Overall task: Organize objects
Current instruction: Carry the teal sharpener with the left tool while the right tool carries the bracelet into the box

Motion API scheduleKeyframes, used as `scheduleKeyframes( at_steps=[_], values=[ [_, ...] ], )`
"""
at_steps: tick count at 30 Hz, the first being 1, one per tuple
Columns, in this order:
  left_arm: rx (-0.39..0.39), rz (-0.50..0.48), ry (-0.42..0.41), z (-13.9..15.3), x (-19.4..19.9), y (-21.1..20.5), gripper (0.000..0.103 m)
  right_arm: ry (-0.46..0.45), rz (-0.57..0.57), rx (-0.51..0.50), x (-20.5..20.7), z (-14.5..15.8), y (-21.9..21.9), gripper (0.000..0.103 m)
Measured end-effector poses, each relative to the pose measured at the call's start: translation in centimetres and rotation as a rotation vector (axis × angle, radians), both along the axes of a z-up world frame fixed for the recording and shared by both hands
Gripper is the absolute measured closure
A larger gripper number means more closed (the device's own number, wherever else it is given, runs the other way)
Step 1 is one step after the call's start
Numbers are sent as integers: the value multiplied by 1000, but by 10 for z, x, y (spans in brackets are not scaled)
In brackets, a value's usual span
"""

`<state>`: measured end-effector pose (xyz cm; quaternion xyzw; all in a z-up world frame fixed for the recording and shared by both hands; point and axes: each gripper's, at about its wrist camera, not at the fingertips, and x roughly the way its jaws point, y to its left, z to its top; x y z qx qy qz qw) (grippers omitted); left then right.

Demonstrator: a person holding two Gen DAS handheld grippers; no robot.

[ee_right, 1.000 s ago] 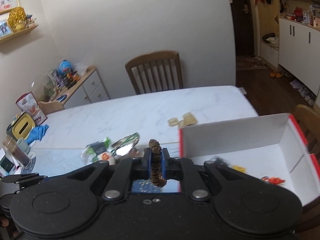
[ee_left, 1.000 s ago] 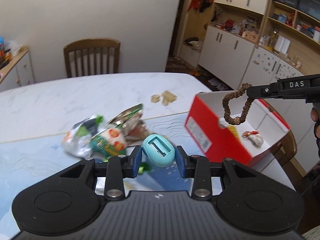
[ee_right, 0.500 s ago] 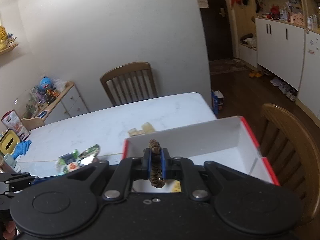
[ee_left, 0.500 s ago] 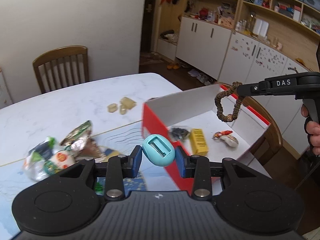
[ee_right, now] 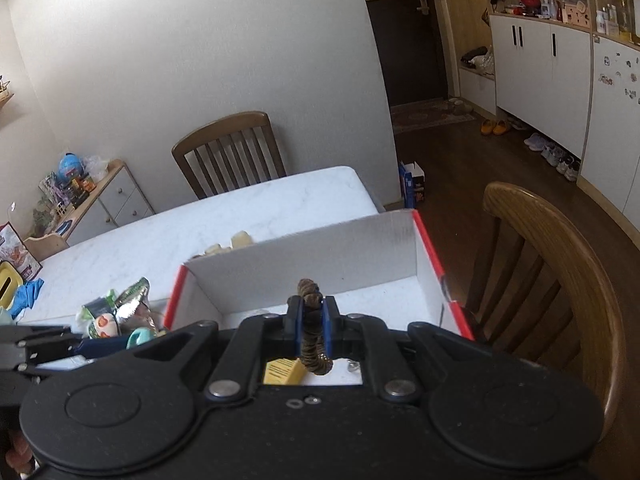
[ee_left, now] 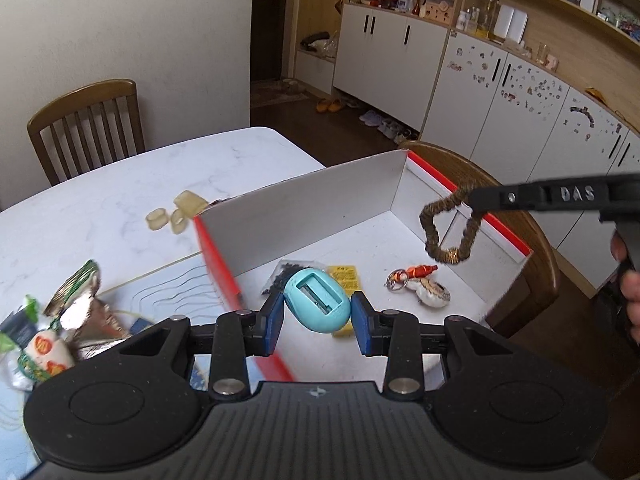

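My left gripper [ee_left: 318,316] is shut on a light blue egg-shaped sharpener [ee_left: 318,306] and holds it above the near-left part of the red and white cardboard box [ee_left: 304,208]. My right gripper [ee_right: 311,322] is shut on a brown fabric hair tie [ee_right: 310,336], which hangs as a loop [ee_left: 448,228] over the box's right side in the left wrist view. Inside the box lie a yellow packet [ee_left: 343,276], a black bag [ee_left: 286,274] and a keychain with a shell [ee_left: 420,284]. The box also shows in the right wrist view [ee_right: 320,248].
Snack packets [ee_left: 52,328] lie on the table left of the box, and pale rings [ee_left: 172,212] lie behind it. The white marble table [ee_left: 100,200] has a wooden chair [ee_left: 86,120] at the far side. Another wooden chair [ee_right: 552,272] stands right of the box.
Both grippers have moved right and over the box with their loads. The box interior now lies under the sharpener, and the hair tie hangs lower inside the box's right side.
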<state>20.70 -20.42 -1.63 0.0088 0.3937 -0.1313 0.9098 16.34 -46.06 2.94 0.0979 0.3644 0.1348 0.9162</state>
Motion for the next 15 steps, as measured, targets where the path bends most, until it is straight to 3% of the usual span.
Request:
scheduleKeyframes(
  at_steps=[15],
  values=[
    [83,12,46,-24,71,-50,67,112,181,-14,13,-35,2,94]
  ],
)
